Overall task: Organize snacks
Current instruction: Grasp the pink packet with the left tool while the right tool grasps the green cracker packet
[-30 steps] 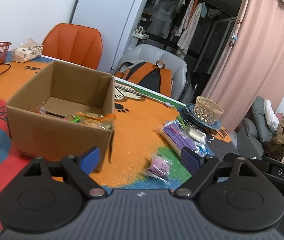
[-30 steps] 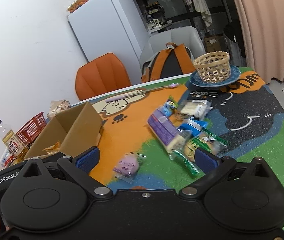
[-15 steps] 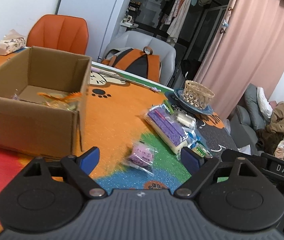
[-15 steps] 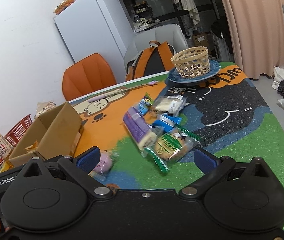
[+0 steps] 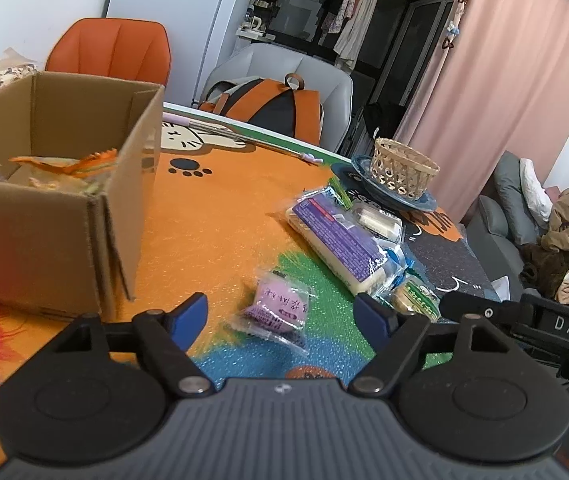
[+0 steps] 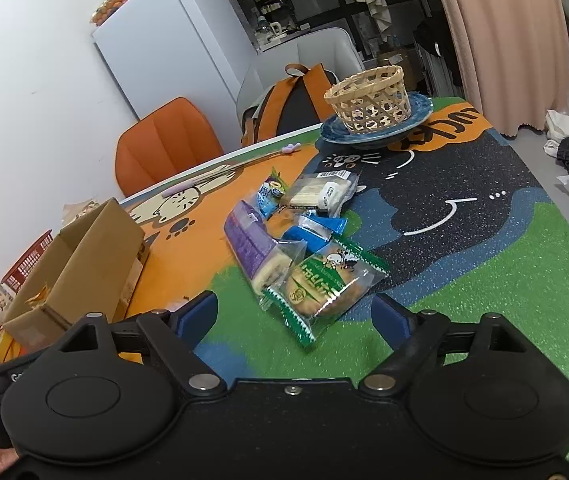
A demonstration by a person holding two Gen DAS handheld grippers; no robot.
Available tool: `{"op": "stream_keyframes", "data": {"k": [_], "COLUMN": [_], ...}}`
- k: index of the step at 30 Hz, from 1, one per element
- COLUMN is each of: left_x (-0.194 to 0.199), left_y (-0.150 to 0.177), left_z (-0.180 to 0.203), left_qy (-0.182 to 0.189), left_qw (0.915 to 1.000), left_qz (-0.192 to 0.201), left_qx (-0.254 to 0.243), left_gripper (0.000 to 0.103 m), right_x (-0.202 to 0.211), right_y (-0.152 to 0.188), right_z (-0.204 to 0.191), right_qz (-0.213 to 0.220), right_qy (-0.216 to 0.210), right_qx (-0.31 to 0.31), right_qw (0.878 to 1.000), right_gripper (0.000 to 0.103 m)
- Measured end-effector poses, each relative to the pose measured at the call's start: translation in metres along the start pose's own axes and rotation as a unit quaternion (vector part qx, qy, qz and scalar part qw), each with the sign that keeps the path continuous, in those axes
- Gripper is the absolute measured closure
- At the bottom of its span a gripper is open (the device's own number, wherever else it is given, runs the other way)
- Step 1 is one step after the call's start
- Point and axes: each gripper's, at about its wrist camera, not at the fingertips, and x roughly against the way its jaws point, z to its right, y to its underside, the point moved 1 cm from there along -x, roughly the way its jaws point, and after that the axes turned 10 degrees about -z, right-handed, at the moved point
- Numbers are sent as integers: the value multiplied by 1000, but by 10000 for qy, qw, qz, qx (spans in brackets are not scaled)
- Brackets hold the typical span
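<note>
Left tongs (image 5: 280, 312) spread wide, empty, framing pink snack packet (image 5: 280, 306) lying just beyond the tips, likely lined up for pickup. Right tongs (image 6: 294, 312) likewise wide, empty, before green biscuit packet (image 6: 324, 284). Beyond, purple pack (image 5: 336, 236) amid loose snacks; left of these, cardboard box (image 5: 44, 216), already holding snacks, on worktop (image 5: 220, 208).

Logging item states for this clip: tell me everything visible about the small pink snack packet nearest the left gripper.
The pink snack packet is a small clear plastic pouch with crimped ends and dark printed characters on a pink filling. It lies flat and sealed on the mat, where the orange, green and blue patches meet, apart from the cardboard box. The left gripper frames it, open; nothing touches it.
</note>
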Motion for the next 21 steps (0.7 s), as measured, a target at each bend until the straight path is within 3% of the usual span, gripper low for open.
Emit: {"op": "stream_keyframes", "data": {"k": [15,21], "left_x": [-30,-37], "left_y": [-7,-11], "left_z": [0,-5], "left_qy": [-161,-115], "left_qw": [9998,9998], "left_qz": [-92,-139], "left_qx": [-34,62], "left_gripper": [44,44], "right_x": [-44,-55], "right_y": [-16,-21], "right_z": [0,-4], "right_qz": [-200,-240], "right_qy": [280,424], "right_qx": [-35,47], "right_qw": [9994,9988], "right_gripper": [19,18]}}
